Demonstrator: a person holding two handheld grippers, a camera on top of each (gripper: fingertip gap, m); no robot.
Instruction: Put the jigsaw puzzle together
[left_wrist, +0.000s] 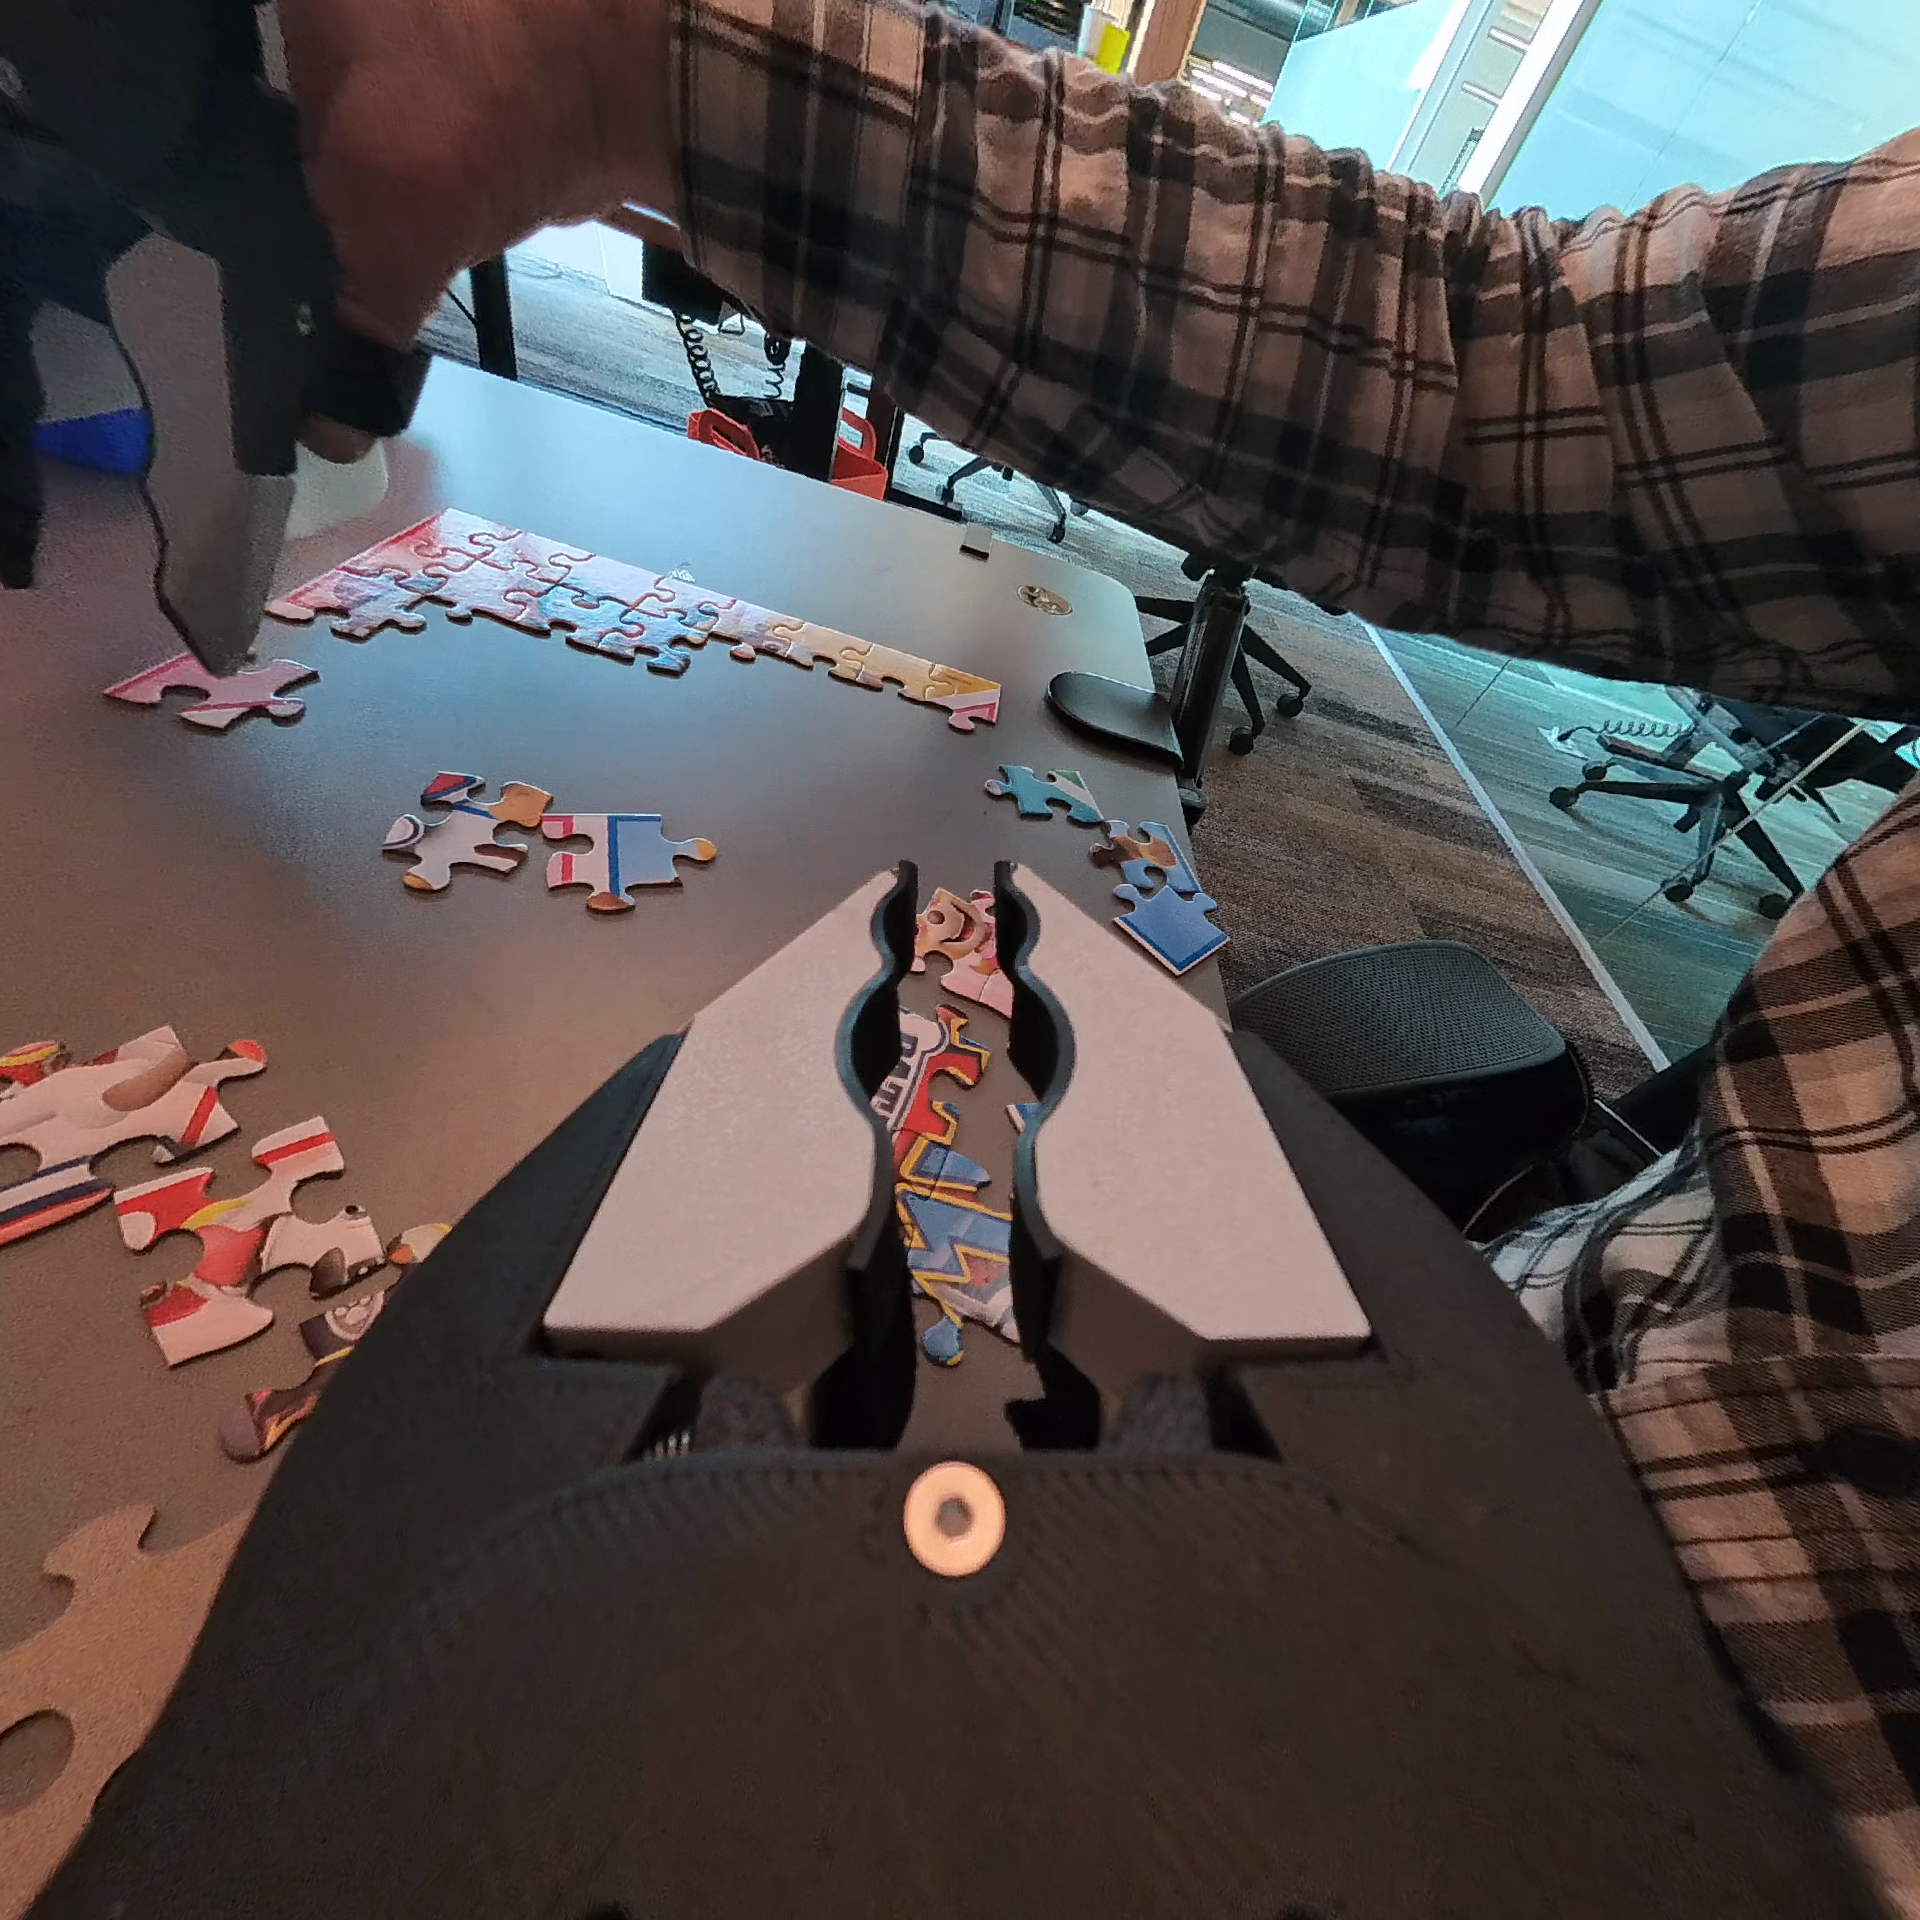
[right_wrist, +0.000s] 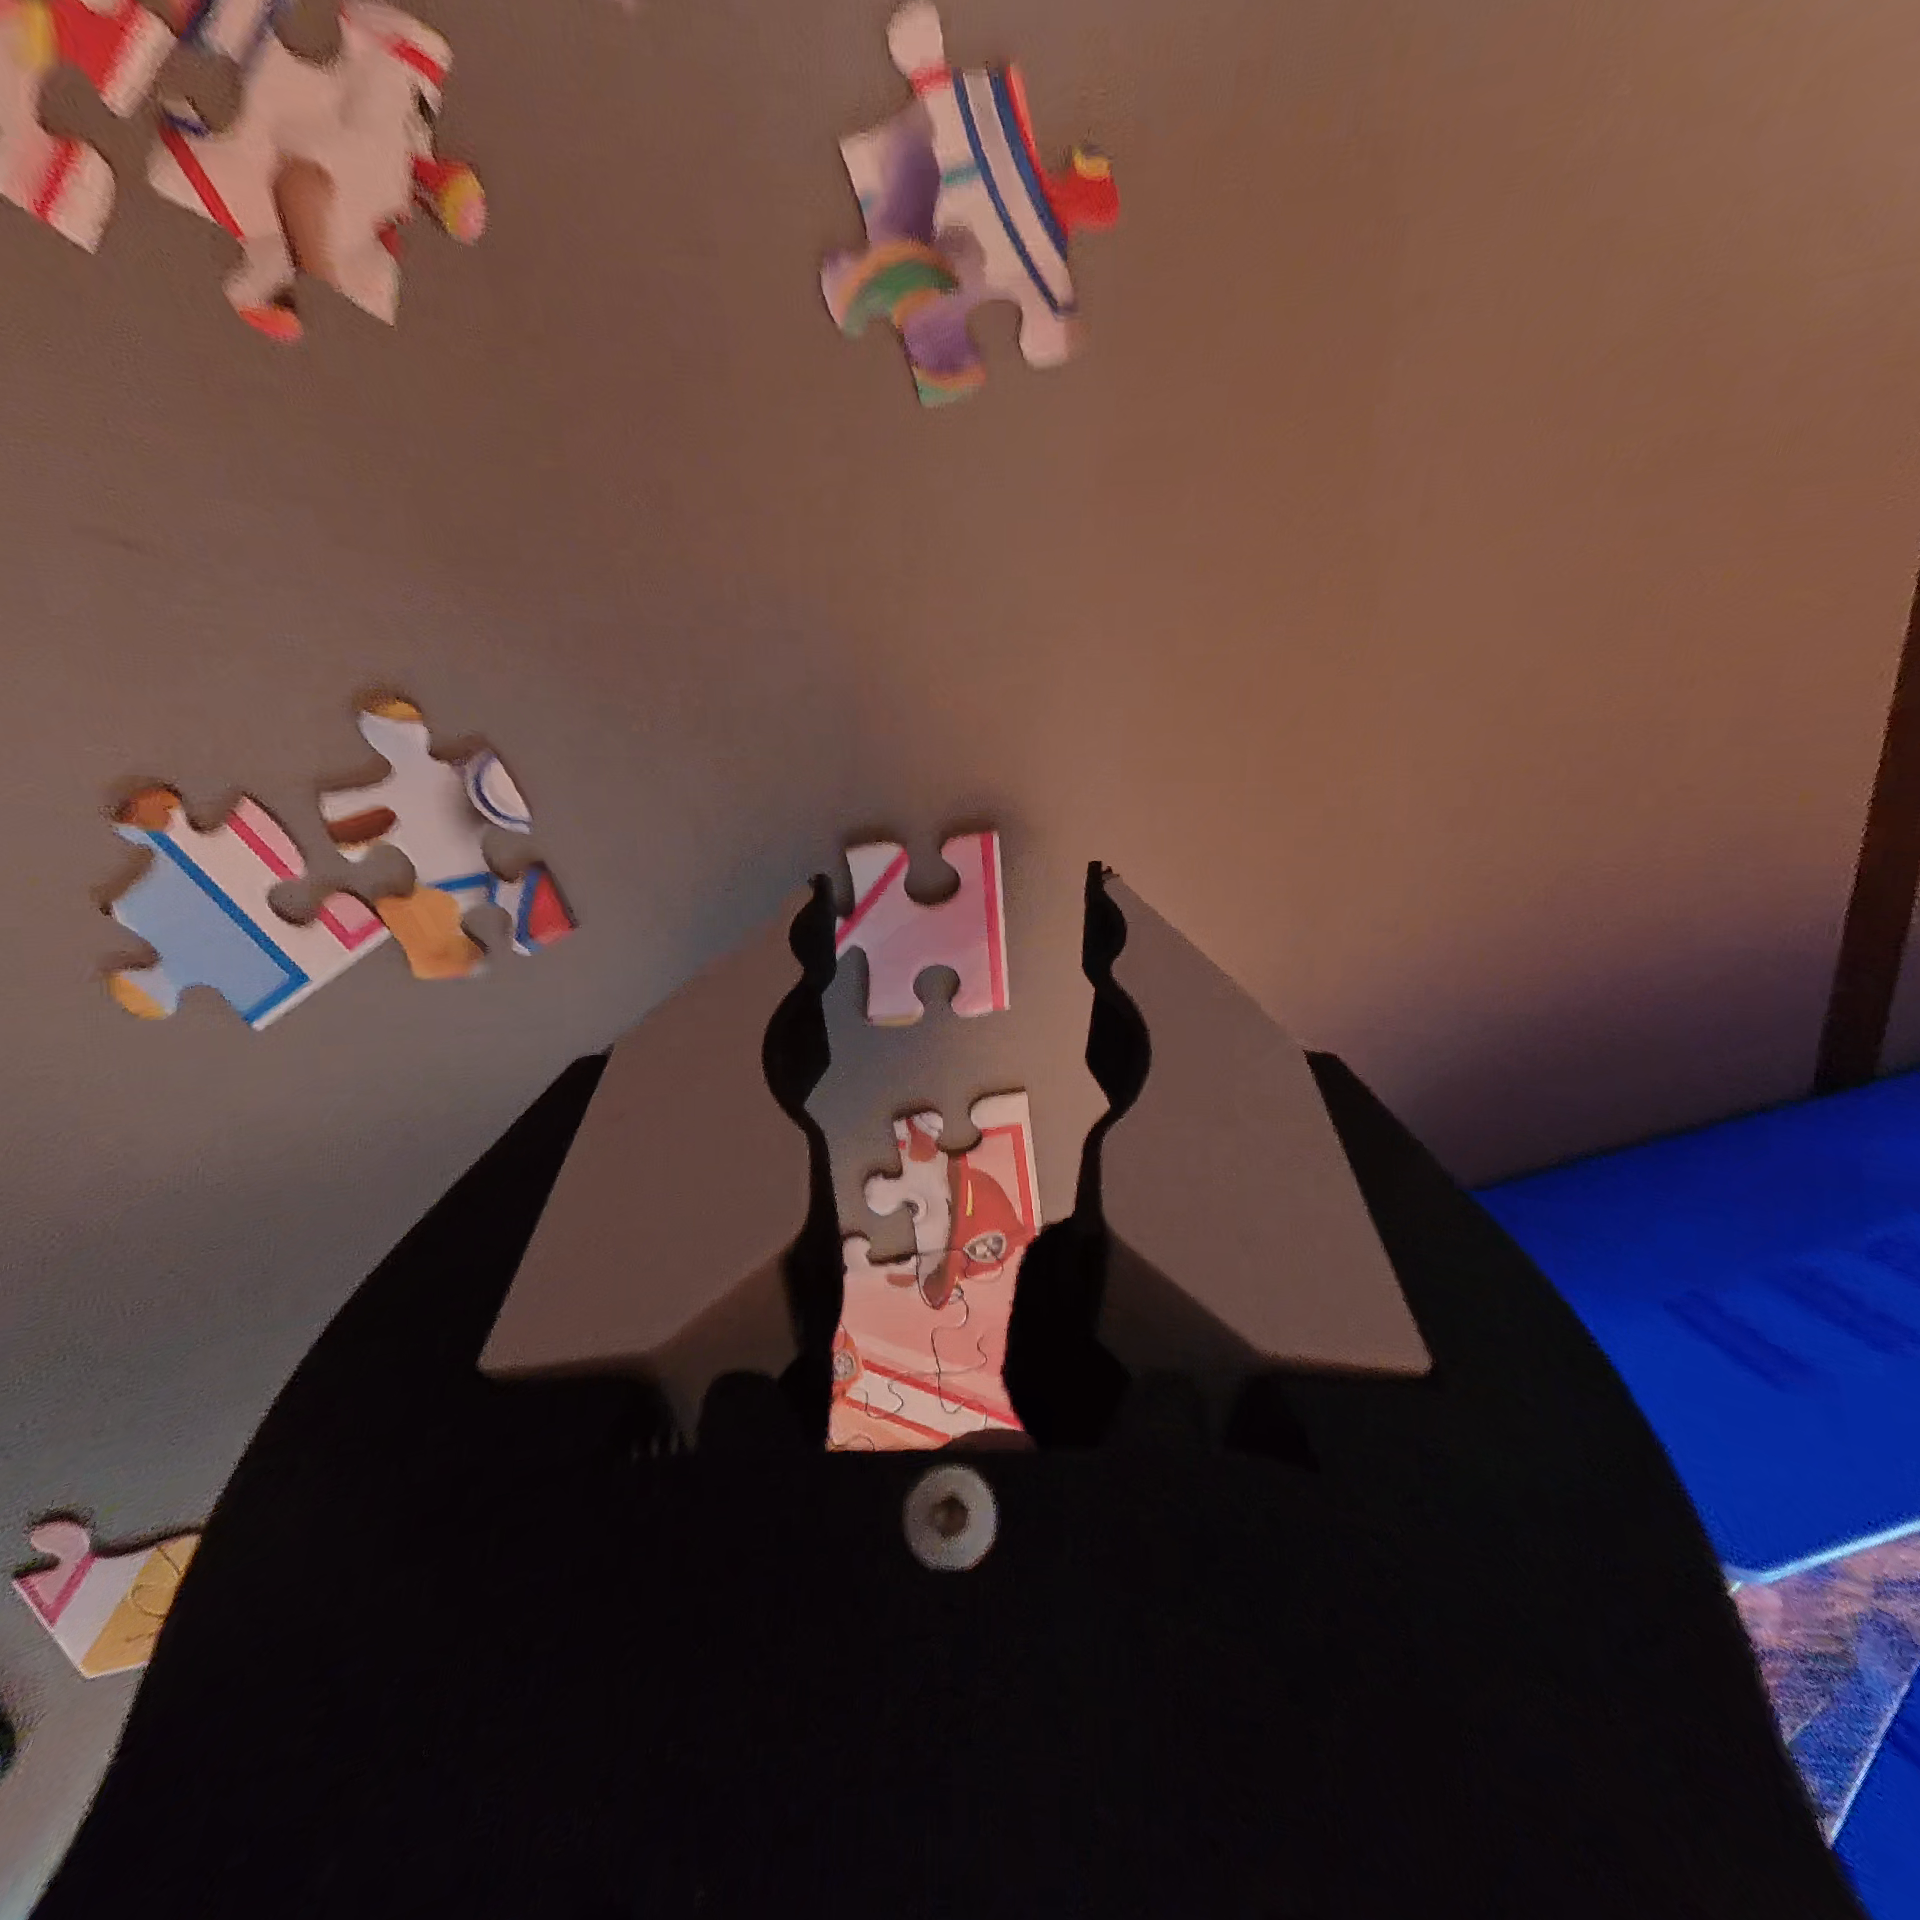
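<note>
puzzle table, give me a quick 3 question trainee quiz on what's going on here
1. True or false: the right gripper is clamped on the pink piece.
2. What lies at the table's far side: A) assembled strip B) a tray C) a book?
3. Which gripper has the narrower gap: the right or the left gripper?

Key: 1 false, it is open over it; 2 A; 3 left.

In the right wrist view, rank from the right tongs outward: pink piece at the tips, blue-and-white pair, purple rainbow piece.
From the right tongs:
1. Pink piece, between the tips.
2. Blue-and-white pair, off left.
3. Purple rainbow piece, far ahead at top.
</note>
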